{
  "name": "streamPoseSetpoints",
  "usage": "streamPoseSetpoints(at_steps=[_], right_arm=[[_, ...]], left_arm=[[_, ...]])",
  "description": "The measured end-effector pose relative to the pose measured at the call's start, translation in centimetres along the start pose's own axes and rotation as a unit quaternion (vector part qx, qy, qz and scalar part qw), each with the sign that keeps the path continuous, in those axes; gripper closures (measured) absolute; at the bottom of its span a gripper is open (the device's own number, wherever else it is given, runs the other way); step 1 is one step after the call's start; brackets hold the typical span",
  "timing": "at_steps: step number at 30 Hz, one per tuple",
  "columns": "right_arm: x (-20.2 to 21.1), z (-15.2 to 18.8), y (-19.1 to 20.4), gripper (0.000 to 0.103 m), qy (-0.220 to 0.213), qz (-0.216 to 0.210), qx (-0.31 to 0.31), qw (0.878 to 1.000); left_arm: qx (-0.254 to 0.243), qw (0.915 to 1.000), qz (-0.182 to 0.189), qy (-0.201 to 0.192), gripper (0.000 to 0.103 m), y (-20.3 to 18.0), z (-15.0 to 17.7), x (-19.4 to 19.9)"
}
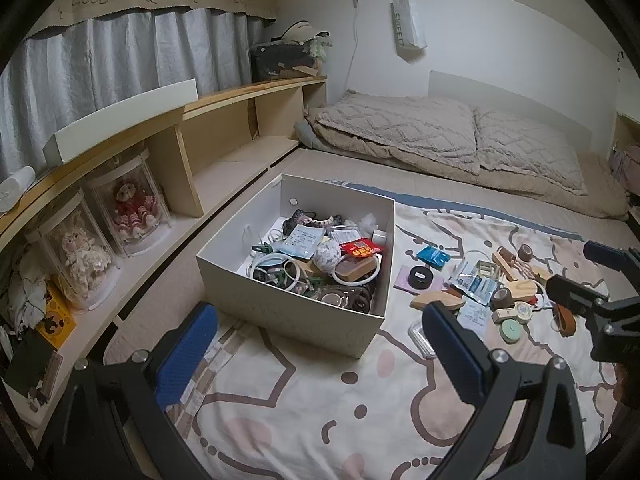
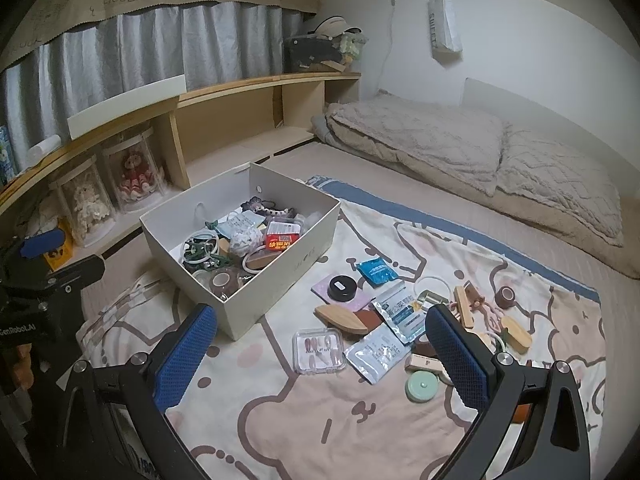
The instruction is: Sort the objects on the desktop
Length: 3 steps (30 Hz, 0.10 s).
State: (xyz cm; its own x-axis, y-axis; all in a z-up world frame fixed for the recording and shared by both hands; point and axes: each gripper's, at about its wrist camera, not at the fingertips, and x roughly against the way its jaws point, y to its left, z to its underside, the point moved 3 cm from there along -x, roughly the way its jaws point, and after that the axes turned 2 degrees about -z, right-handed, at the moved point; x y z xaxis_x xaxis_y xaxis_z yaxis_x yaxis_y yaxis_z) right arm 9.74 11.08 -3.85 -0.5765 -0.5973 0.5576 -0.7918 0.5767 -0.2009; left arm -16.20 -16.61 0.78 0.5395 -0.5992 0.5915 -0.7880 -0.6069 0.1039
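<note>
Left wrist view, left gripper [image 1: 320,344]: fingers spread wide and empty, hovering low over the patterned blanket [image 1: 320,420], just in front of the box.
Left wrist view, box [image 1: 288,312]: a white open cardboard box on the bed, already part full of rings, packets and small clutter.
Left wrist view, loose pile [image 1: 480,288]: small things scattered on the blanket to the right of the box, near the right gripper [image 1: 576,280].
Left wrist view, right gripper state: I cannot tell from here; nothing shows between its fingers.
Right wrist view, right gripper [image 2: 320,348]: fingers released, holding nothing, hanging above the pile.
Right wrist view, nearest things: a clear case of false nails [image 2: 319,350], a pale foil packet [image 2: 376,354], a mint round tin [image 2: 421,386].
Right wrist view, left gripper [image 2: 60,256]: at the left edge, beside the box.
Advice for this step: likely picking the next item; flat packets lie flush on soft cloth, so come down steeply and pinch an edge.
Advice on the case: hard and slick, so grip across its narrow sides.
</note>
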Motion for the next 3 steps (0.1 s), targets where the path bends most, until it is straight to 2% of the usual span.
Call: streamPoseSetpoints(at_steps=[3], right_arm=[[-0.07, -0.03, 0.00, 0.000, 0.001, -0.002, -0.002, 1.000]], left_arm=[[-0.001, 1.0000, 0.001, 0.001, 0.000, 0.04, 0.02, -0.02]])
